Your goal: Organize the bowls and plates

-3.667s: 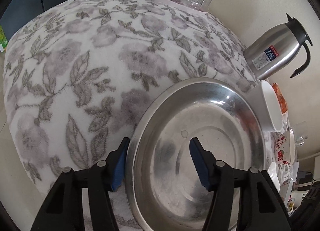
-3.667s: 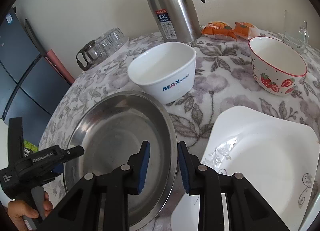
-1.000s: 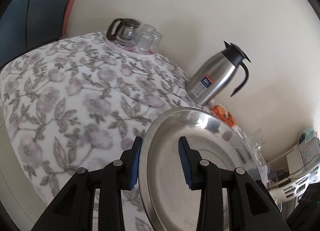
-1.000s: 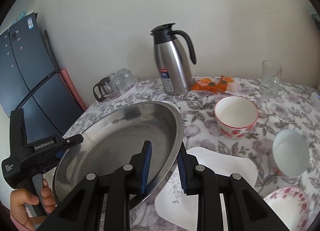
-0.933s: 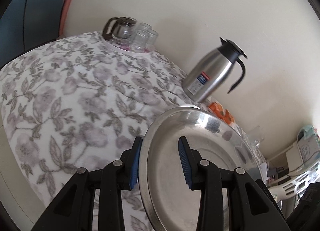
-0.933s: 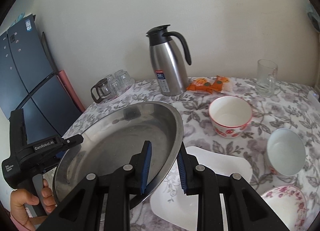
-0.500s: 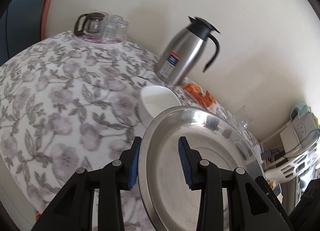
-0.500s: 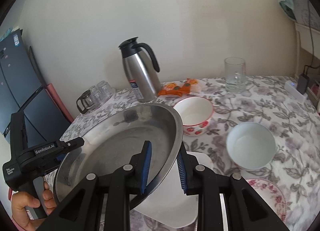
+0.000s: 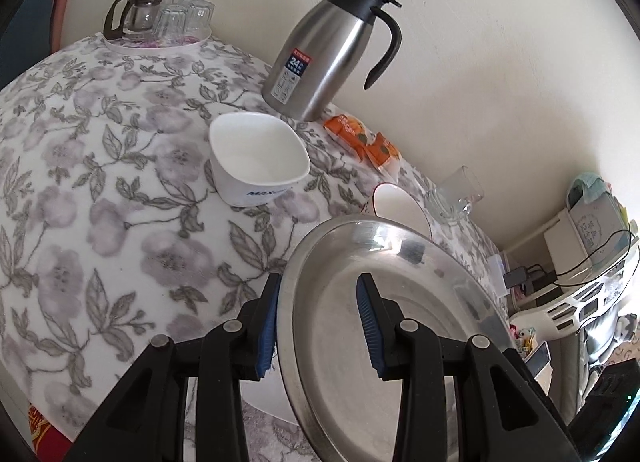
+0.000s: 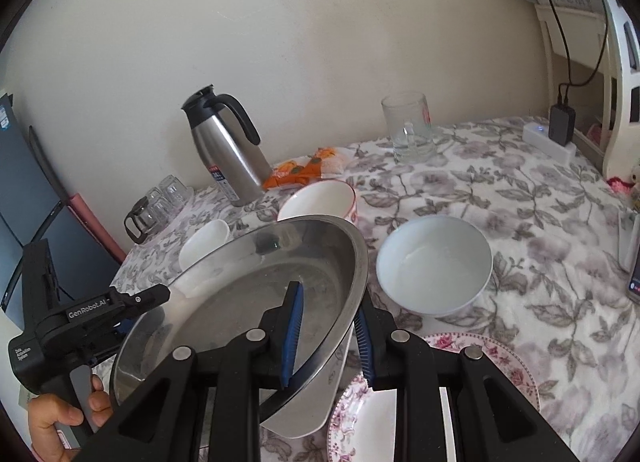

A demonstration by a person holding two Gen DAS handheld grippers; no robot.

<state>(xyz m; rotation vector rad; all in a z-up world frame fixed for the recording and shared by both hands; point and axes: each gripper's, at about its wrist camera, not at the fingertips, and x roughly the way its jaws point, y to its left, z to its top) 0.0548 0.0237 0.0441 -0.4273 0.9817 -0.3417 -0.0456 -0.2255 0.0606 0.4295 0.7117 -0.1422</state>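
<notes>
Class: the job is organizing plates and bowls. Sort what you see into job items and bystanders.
Job items: steel plate held by left gripper and right gripper; square white plate; floral plate; three white bowls.

Bystanders: thermos, glass mug, snack packets, small glasses.

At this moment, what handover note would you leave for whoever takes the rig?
Left gripper: shut on the steel pan at its near-left rim.
Right gripper: shut on the pan's opposite rim.
The pan is in the air, tilted, above the white square plate and beside the floral plate.
On the cloth: square bowl, strawberry bowl, round white bowl.
Done: pan lifted.
Left: set it down, then stack plates and bowls.
</notes>
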